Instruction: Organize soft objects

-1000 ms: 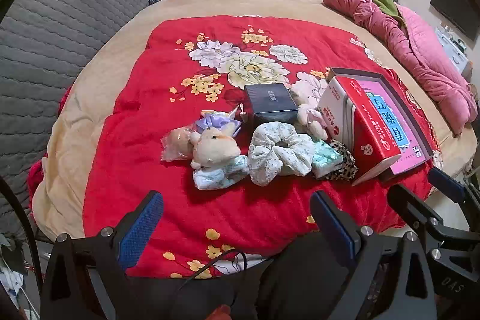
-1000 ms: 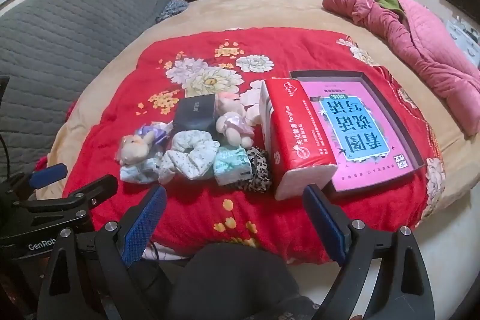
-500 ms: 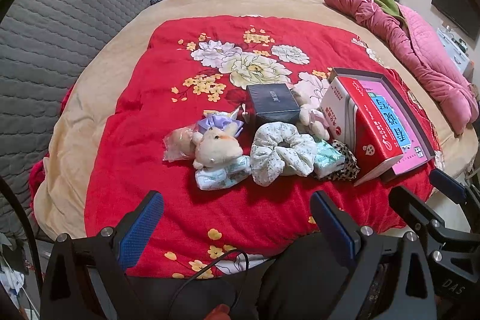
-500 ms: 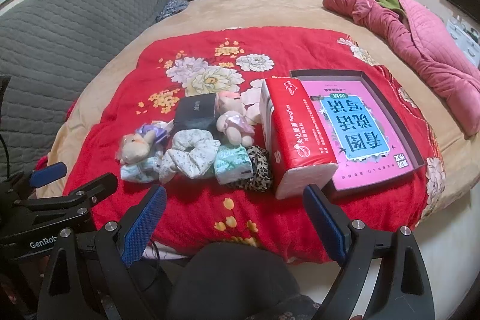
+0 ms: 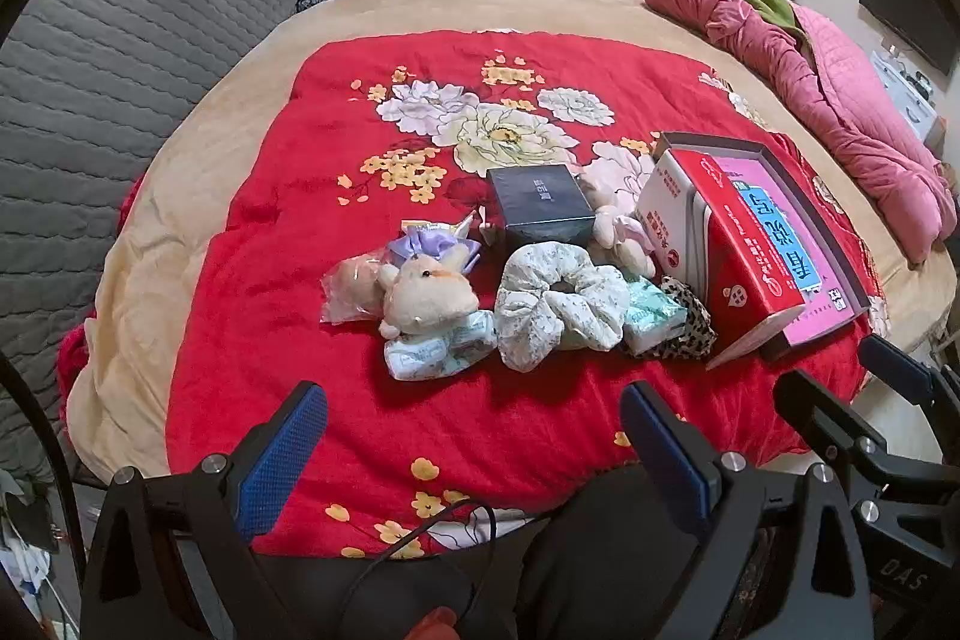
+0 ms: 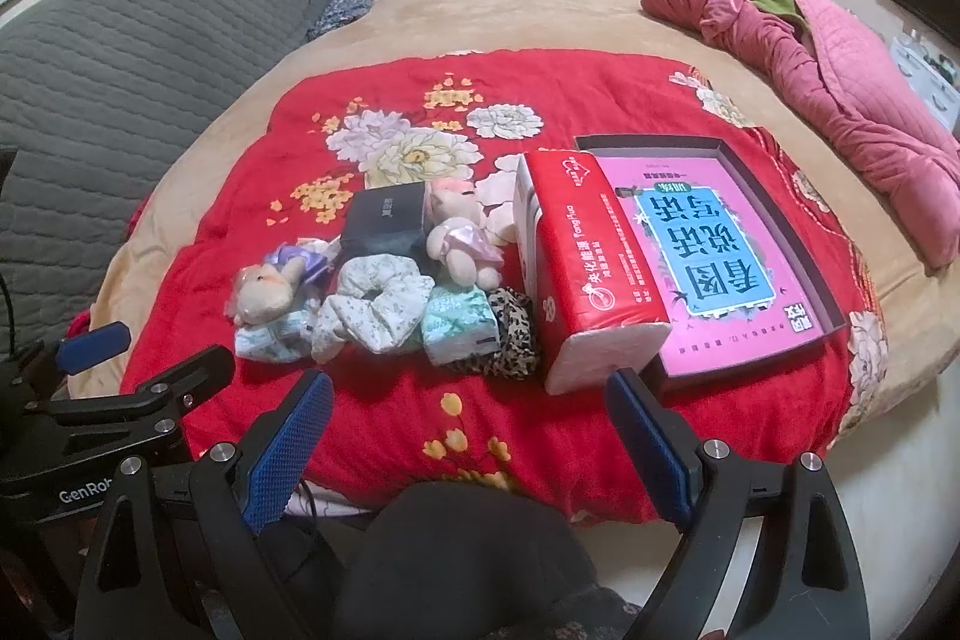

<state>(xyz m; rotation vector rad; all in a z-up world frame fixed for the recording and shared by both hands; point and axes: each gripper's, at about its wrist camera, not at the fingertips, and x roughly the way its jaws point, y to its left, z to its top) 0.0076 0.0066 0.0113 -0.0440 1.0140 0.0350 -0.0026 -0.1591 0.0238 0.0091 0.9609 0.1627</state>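
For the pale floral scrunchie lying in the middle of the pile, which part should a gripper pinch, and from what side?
Probably the near arc of the floral scrunchie, from above and the front. It lies flat with its hole facing up, so one finger can enter the hole and the other close on the outer edge. Its near side faces open red blanket; the plush rabbit and tissue pack crowd both flanks.

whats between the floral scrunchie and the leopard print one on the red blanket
A small mint-green tissue pack lies between the floral scrunchie and the leopard scrunchie, touching both. The right wrist view shows it best.
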